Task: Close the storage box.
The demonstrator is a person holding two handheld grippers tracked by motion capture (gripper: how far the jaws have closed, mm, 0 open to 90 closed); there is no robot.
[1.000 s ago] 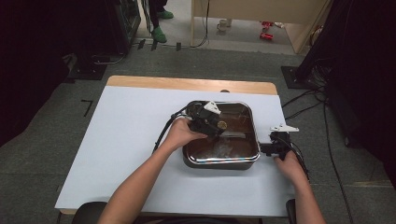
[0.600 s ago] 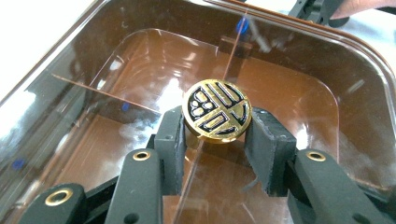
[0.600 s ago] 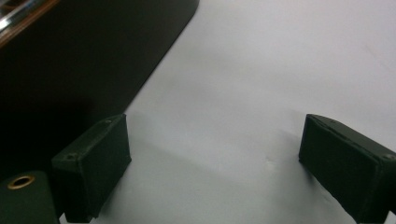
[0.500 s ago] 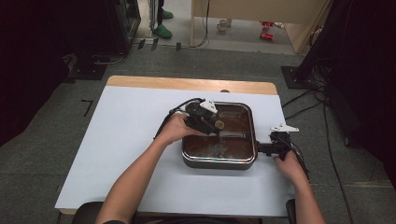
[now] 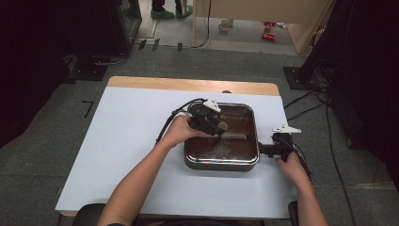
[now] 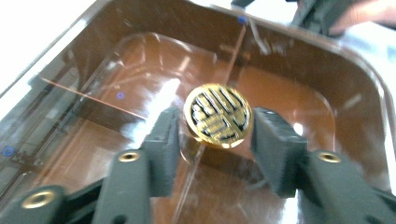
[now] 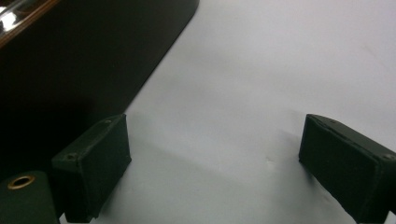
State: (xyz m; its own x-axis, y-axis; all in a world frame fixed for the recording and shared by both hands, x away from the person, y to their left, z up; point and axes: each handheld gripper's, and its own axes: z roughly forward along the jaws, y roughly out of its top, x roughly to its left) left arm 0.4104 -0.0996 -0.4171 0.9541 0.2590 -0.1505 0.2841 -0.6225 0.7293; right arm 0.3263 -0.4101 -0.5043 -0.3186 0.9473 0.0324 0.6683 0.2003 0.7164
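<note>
A square dark metal pan stands on the white table, with a glass lid lying in its top. The lid's round gold knob sits between the jaws of my left gripper, which reaches in from the pan's left side. Those jaws have just been opening, and a thin gap shows beside the knob, so the pads no longer press it. My right gripper rests low at the pan's right wall. It is open with only bare table between its jaws.
The white table top spreads wide to the left of the pan and in front of it. Its wooden far edge lies just behind the pan. Cables trail from both grippers, and dark stands flank the table on the floor.
The left hand and its gripper have shifted only slightly over the pan. The right hand has stayed beside the pan's right wall.
</note>
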